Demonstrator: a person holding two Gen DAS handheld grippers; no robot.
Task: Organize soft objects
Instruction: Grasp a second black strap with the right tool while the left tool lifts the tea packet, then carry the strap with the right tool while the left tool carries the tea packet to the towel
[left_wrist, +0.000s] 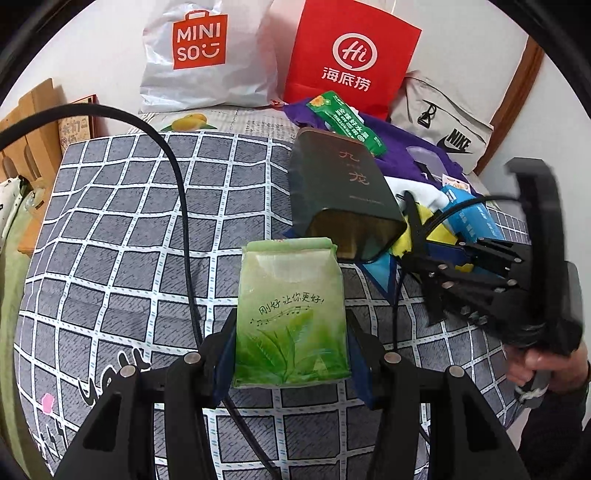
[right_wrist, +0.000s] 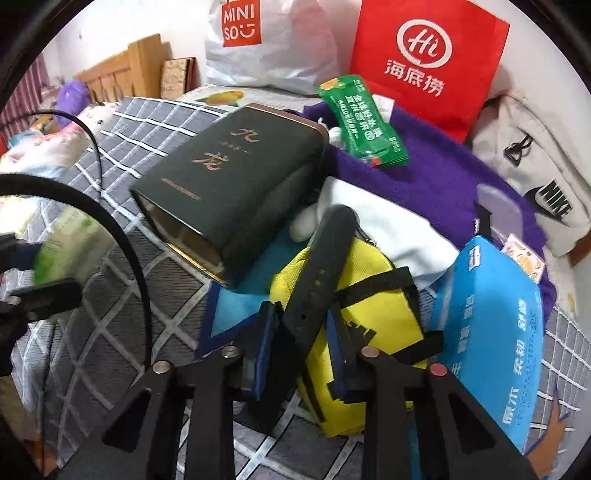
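A: What kind of room is it?
B: A bedroom. A bed under a grey quilt with a white grid pattern (left_wrist: 122, 229) fills most of the view.
A: And around the bed?
B: A plain white wall (left_wrist: 461, 40) stands behind its far end. At the bed's left side is a light wooden slatted headboard (right_wrist: 122, 70). At its right, a brown wooden trim strip (left_wrist: 517, 96) runs up the wall.
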